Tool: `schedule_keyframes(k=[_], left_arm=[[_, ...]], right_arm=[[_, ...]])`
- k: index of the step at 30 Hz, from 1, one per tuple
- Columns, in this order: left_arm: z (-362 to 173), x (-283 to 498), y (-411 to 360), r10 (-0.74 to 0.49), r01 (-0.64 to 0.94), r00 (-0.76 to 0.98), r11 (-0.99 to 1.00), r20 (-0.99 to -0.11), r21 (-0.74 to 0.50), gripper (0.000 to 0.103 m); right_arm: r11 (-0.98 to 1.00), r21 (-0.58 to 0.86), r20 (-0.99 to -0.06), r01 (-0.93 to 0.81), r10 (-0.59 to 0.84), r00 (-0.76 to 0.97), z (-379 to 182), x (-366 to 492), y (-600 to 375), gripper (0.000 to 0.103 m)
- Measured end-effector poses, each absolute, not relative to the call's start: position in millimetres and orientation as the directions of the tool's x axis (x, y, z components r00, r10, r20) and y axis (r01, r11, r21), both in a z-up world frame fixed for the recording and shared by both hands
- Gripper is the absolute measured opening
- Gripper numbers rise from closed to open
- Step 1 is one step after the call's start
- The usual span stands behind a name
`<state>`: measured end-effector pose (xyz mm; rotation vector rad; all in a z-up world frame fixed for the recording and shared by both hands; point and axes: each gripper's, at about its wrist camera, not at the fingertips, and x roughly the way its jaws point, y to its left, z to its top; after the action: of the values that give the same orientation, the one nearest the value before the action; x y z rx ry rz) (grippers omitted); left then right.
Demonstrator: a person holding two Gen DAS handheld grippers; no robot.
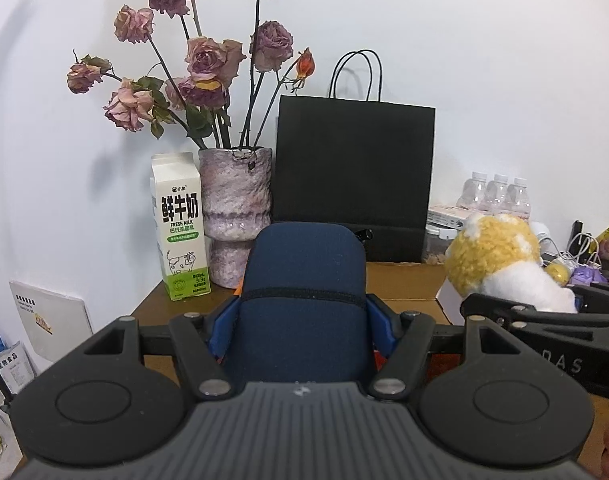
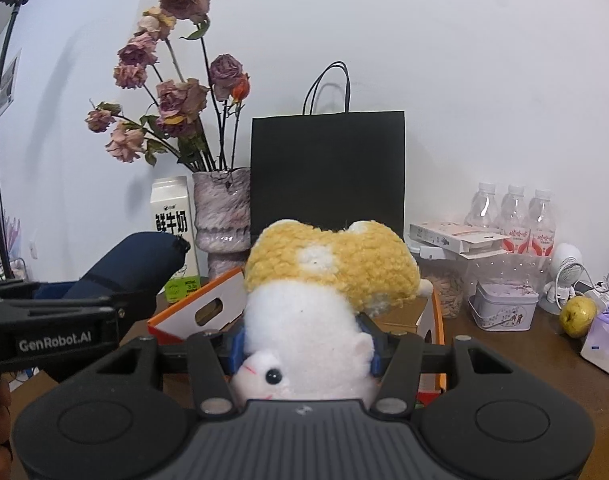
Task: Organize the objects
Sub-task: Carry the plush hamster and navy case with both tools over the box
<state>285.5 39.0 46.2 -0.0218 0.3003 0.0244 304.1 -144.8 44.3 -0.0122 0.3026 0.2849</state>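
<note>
Your left claw (image 1: 302, 320) pinched a navy pouch (image 1: 304, 280), your right claw (image 2: 306, 344) a plush hamster (image 2: 316, 300), above the cluttered brown tabletop (image 2: 536, 348) by a white wall (image 2: 464, 80).

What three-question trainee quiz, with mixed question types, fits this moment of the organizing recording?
1. True or false: the left gripper holds the navy pouch.
2. Which toy sits between the right gripper's fingers?
3. Multiple choice: left of the vase stands A) a kettle, B) a milk carton, C) a lamp.

Key: 1 true; 2 the yellow-and-white plush toy; 3 B.
</note>
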Motion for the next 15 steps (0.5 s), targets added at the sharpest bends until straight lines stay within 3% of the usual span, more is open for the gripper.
schedule_keyframes(k=[15], left_arm=[[43, 329, 42, 0.030, -0.030, 0.956, 1.000, -0.292, 0.003, 0.067]], right_arm=[[0.959, 0.043, -0.315, -0.279, 0.278, 0.907, 49, 348, -138, 0.052]])
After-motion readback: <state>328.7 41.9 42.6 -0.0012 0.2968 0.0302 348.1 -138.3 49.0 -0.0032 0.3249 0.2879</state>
